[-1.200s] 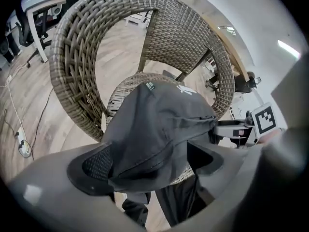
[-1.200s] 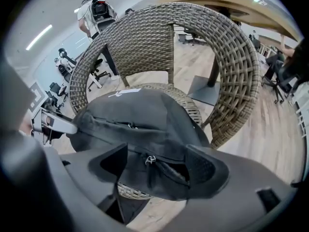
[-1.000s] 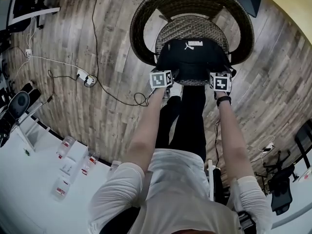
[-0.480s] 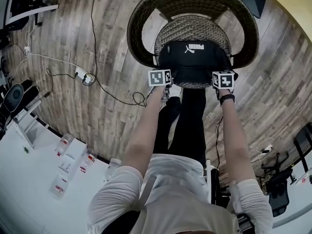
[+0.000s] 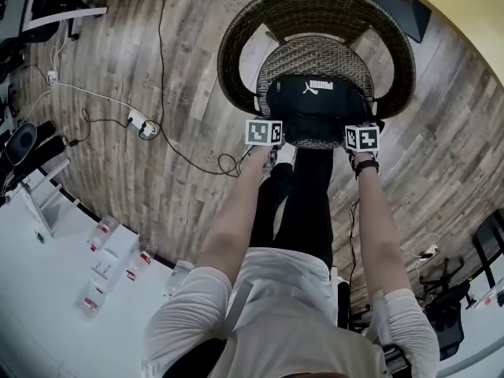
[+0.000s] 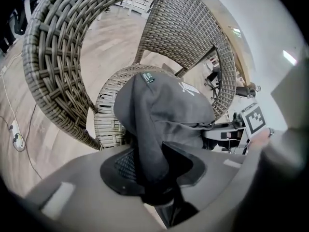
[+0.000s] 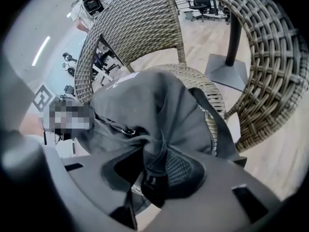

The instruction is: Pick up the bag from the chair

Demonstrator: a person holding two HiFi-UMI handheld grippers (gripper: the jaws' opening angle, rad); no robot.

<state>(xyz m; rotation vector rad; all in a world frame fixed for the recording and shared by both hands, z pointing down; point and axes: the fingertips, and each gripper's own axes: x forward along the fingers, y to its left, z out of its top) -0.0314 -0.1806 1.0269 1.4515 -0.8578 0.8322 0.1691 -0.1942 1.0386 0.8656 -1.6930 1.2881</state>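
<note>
A black bag [image 5: 316, 106] with a white logo lies on the seat of a round wicker chair [image 5: 236, 46]. My left gripper [image 5: 266, 134] is at the bag's near left corner and my right gripper [image 5: 361, 139] at its near right corner. Both sets of jaws have just been closing. In the left gripper view a fold of the bag [image 6: 149, 124] is pinched between the pads of the left gripper [image 6: 153, 178]. In the right gripper view the right gripper [image 7: 153, 178] likewise clamps a bunched fold of the bag [image 7: 154, 115].
The chair's high wicker back [image 5: 315, 6] curves around the far side of the bag. A power strip and cables [image 5: 142, 124] lie on the wooden floor at the left. A white table [image 5: 55, 290] with small bottles stands at the lower left. The person's legs [image 5: 303, 195] stand before the chair.
Both grippers have shifted slightly toward the bag's near corners. The bag's near edge now looks gathered up where they meet it.
</note>
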